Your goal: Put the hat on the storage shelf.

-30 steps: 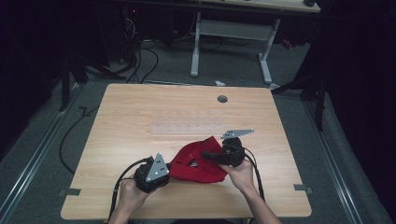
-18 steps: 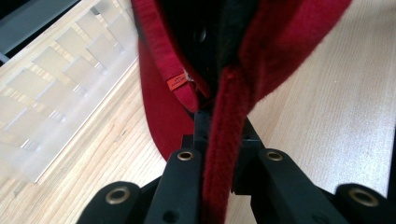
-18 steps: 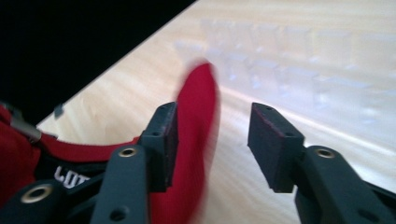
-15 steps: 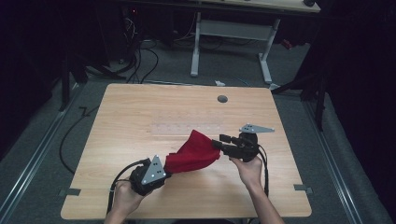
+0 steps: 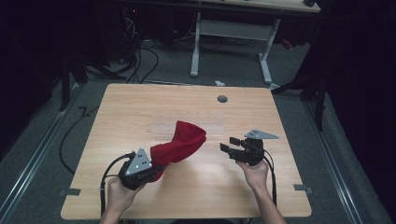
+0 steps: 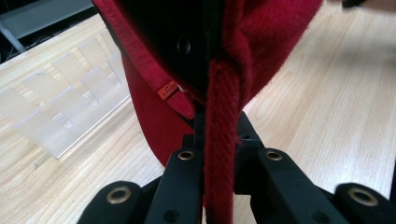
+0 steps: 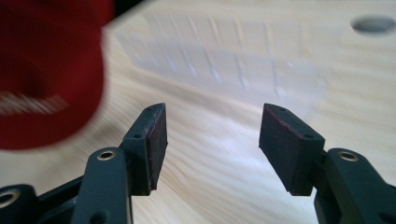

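Red cloth: a knitted red cap [image 5: 180, 142] hangs lifted off the surface [image 5: 140, 107], one edge pinched, the rest sagging toward the wood!
Left tongs: left tongs [image 5: 156, 169] are clamped tight on the cap's folded hem [image 6: 219, 154], which runs straight up between the jaws. That thin edge gives a firm pinch.
Right tongs: right tongs [image 5: 229, 144] stand apart from the cap, jaws wide and just been opening, nothing between the pads [image 7: 156, 147]. I'd say they let go so one side carries the cloth.
Clear rack: a see-through slotted rack [image 5: 187, 127] lies flat on the surface just behind the cap.
Outlook: right tongs look free to regrip; the loose cloth could swing.
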Demonstrator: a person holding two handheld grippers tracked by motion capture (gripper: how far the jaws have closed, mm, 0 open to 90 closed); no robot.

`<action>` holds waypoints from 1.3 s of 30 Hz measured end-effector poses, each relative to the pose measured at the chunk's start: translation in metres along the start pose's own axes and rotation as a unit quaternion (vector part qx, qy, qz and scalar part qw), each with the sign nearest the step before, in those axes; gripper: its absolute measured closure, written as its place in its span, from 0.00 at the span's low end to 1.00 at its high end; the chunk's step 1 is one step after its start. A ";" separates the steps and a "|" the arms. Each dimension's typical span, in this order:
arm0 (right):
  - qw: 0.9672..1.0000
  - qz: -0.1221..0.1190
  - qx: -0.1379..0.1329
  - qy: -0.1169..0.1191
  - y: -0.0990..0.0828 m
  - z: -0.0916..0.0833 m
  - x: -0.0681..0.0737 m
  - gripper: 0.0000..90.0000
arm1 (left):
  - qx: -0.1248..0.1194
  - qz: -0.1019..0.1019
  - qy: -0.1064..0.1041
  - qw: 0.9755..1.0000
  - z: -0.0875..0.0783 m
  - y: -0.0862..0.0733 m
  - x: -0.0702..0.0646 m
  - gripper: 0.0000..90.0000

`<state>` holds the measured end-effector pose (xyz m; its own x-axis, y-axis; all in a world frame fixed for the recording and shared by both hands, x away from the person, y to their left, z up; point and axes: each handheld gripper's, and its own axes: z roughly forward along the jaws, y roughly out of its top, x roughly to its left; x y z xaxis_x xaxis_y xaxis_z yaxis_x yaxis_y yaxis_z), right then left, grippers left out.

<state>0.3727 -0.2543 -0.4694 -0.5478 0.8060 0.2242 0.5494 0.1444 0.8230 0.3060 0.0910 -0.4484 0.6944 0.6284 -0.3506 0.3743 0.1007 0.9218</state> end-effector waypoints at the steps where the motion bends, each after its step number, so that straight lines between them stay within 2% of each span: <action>1: 1.000 -0.001 0.011 -0.012 -0.004 0.003 -0.001 0.47 | 0.000 0.000 0.000 1.000 0.000 0.000 0.000 0.94; 4: 0.998 -0.015 0.040 -0.043 -0.016 0.011 -0.005 0.47 | -0.009 -0.010 0.006 1.000 0.000 0.003 0.005 0.94; 8: 0.994 -0.035 0.068 -0.083 -0.029 0.017 -0.009 0.47 | -0.018 -0.016 0.016 1.000 0.003 0.005 0.008 0.93; 11: 0.992 -0.039 0.071 -0.101 -0.036 0.019 -0.010 0.47 | -0.023 -0.041 0.010 0.999 0.004 0.009 0.011 0.93; 15: 0.989 -0.053 0.069 -0.120 -0.041 0.020 -0.012 0.47 | -0.030 -0.058 0.013 0.998 0.004 0.015 0.014 0.93; 20: 0.987 -0.057 0.074 -0.128 -0.046 0.023 -0.014 0.47 | -0.030 -0.061 0.021 0.997 0.007 0.022 0.018 0.93; 23: 0.986 -0.054 0.087 -0.131 -0.053 0.028 -0.016 0.46 | -0.035 -0.070 0.020 0.997 0.009 0.030 0.021 0.93; 27: 0.986 -0.054 0.088 -0.131 -0.052 0.029 -0.016 0.46 | -0.055 -0.089 0.014 0.994 0.009 0.045 0.025 0.93; 39: 0.986 -0.056 0.088 -0.129 -0.052 0.030 -0.015 0.42 | -0.083 -0.111 0.024 0.990 0.015 0.078 0.043 0.93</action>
<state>0.3708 -0.2569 -0.5313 -0.4456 0.8950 -0.0215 0.6083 0.3204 0.7262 0.3742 0.1149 -0.3944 0.5743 0.6123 -0.5434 0.4057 0.3637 0.8385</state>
